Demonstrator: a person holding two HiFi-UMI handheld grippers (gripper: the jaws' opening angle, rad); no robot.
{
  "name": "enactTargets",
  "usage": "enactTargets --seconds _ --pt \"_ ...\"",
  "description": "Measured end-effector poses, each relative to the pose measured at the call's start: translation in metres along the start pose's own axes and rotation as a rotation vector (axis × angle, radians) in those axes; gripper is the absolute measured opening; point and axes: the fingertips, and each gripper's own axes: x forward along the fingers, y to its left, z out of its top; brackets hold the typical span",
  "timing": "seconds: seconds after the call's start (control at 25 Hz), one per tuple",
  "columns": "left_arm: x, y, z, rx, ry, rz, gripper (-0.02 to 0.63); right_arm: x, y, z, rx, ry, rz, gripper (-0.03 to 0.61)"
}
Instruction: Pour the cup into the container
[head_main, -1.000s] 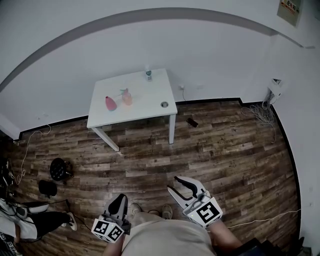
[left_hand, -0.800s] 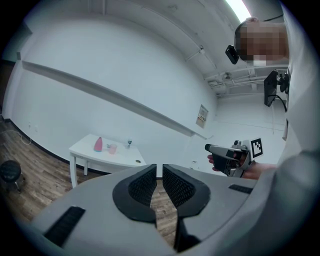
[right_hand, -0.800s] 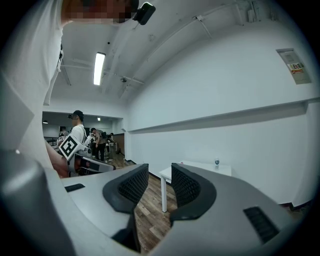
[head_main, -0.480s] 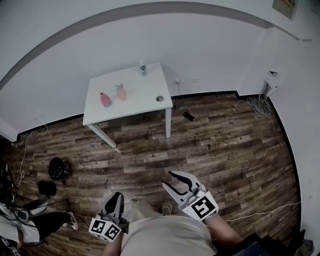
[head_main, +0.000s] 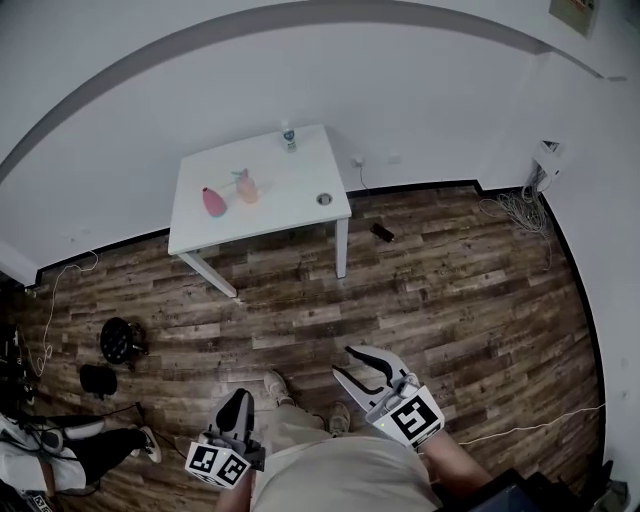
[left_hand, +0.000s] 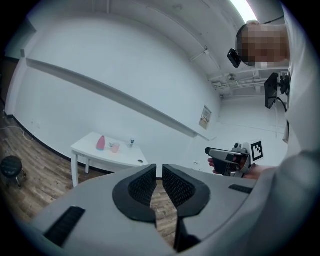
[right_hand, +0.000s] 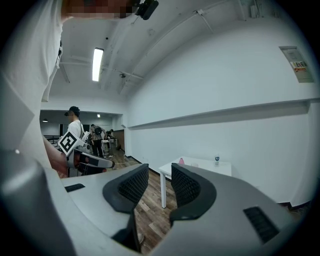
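The cup (head_main: 247, 188) stands on the table (head_main: 290, 215) beside a pink bottle (head_main: 213, 202), well apart from both claws; left gripper (head_main: 238, 400) all but closed, empty; right gripper (head_main: 344, 362) parted, empty; the cup looks light, thin-walled, probably slippery; best gripped mid-wall, gently.

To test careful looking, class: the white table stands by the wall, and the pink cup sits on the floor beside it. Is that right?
Not quite. The pink cup is not on the floor; it sits on top of the white table, as the head view shows. The rest of the statement holds.
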Motion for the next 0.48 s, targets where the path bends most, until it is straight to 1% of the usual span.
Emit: enactTargets --seconds 0.16,0.48 --pt "0.006 0.021 0.002 -0.024 0.013 0.013 0.029 0.017 -0.009 -0.004 0.007 0.034 -0.011 0.124" --pt "0.034 0.076 0.035 -0.027 0.013 0.018 0.032 0.068 -0.034 0.007 0.012 0.049 -0.057 0.124"
